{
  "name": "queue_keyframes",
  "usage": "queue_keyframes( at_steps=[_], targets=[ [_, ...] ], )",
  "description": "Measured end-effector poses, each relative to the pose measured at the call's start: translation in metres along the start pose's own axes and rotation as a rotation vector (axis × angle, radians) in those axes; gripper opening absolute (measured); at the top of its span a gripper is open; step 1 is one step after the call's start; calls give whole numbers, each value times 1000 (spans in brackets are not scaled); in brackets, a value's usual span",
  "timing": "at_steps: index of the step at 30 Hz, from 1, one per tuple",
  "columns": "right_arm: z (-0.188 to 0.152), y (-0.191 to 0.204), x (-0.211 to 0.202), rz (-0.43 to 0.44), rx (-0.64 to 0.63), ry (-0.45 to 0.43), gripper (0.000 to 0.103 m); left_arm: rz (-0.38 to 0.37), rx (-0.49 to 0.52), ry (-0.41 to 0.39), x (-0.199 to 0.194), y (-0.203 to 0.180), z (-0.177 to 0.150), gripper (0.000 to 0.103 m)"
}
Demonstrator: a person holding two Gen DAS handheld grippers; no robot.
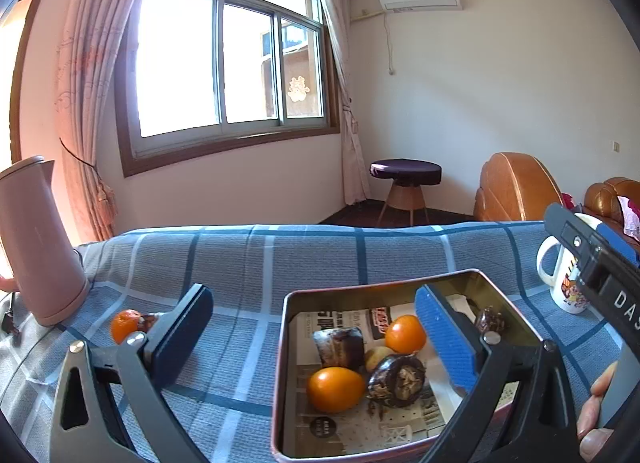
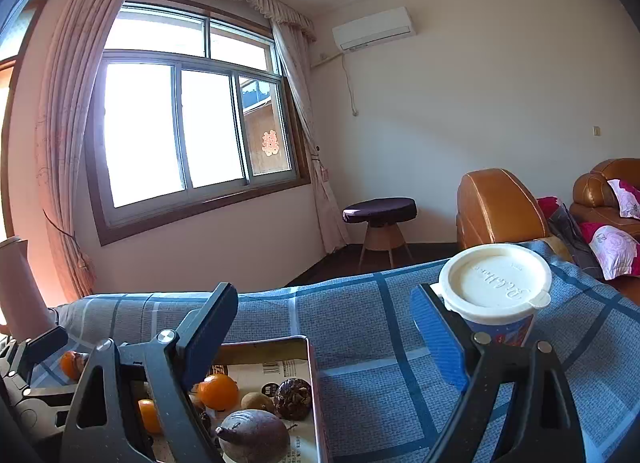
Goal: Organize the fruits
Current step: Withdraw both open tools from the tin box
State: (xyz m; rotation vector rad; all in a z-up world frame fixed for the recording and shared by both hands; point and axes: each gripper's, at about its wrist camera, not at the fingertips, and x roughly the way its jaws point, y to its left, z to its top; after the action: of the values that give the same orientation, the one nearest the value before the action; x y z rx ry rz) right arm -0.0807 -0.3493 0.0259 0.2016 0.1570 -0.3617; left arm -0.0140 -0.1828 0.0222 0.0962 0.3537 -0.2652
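A metal tray [image 1: 282, 347] lined with newspaper sits on the blue checked cloth. It holds two oranges [image 1: 334, 389], a small yellowish fruit [image 1: 376, 357] and dark wrinkled fruits [image 1: 396, 381]. My left gripper [image 1: 316, 337] is open and empty, its right finger over the tray. One orange [image 1: 125, 325] and a dark fruit lie on the cloth to the left. My right gripper [image 2: 324, 331] is open and empty above the tray's right rim [image 2: 314, 375]; a purple fruit [image 2: 254, 439] lies in the tray below it. The right gripper's body [image 1: 592, 259] shows at the right of the left wrist view.
A pink kettle [image 1: 38, 239] stands at the left on the cloth. A white mug [image 1: 564, 275] with a lid [image 2: 496, 277] stands at the right, close to my right gripper's blue finger [image 2: 438, 339]. A stool and leather sofa stand beyond the table.
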Motion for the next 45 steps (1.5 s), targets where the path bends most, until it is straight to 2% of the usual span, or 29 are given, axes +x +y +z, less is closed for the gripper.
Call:
queue_keyframes(
  at_steps=[5, 12, 30, 39, 45],
  targets=[
    [-3, 5, -4, -33, -28, -5, 89, 50, 20, -10, 0, 10, -7, 103],
    [-6, 15, -13, -59, -53, -1, 89, 44, 4, 13, -1, 19, -10, 103],
    [-18, 32, -49, -104, -44, 0, 89, 14, 13, 7, -21, 44, -20, 103],
    [-25, 58, -53, -93, -64, 22, 89, 17, 73, 6, -28, 58, -24, 103],
    [-30, 84, -49, -64, -64, 40, 89, 37, 85, 15, -24, 83, -26, 103]
  ],
)
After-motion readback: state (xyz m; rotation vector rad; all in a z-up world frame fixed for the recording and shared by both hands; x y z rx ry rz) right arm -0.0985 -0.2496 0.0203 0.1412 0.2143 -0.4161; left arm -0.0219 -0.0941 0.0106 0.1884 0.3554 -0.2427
